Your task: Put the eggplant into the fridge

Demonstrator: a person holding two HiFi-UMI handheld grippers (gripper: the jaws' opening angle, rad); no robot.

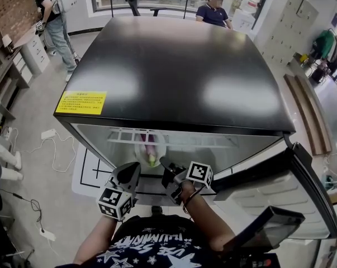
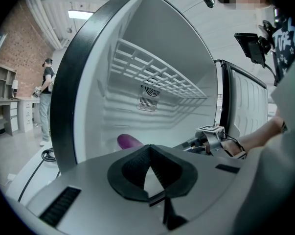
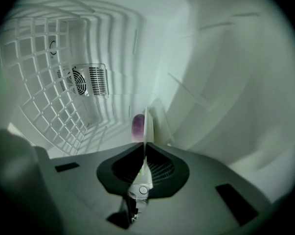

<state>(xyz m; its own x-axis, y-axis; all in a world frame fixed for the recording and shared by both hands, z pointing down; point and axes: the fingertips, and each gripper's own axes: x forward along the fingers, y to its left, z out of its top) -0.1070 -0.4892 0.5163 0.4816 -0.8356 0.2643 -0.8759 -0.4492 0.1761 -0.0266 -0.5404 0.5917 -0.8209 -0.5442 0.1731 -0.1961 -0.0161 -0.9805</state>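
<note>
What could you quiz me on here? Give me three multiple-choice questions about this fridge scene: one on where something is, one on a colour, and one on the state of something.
1. Where is the eggplant relative to the fridge?
A) on top of it
B) inside it, on a white plate
C) beside it, outside

2. What colour is the sticker on the fridge top?
A) yellow
B) blue
C) red

3. What is the right claw doing?
A) hanging open and empty
B) shut on the plate's rim
C) shut on the eggplant

Answers:
1 B: the purple eggplant lies on the plate under the wire shelf, behind the open front.
2 A: the sticker is bright yellow against the black top.
3 B: the right gripper view shows the plate's thin white edge pinched between the jaws, with the eggplant beyond it.
</note>
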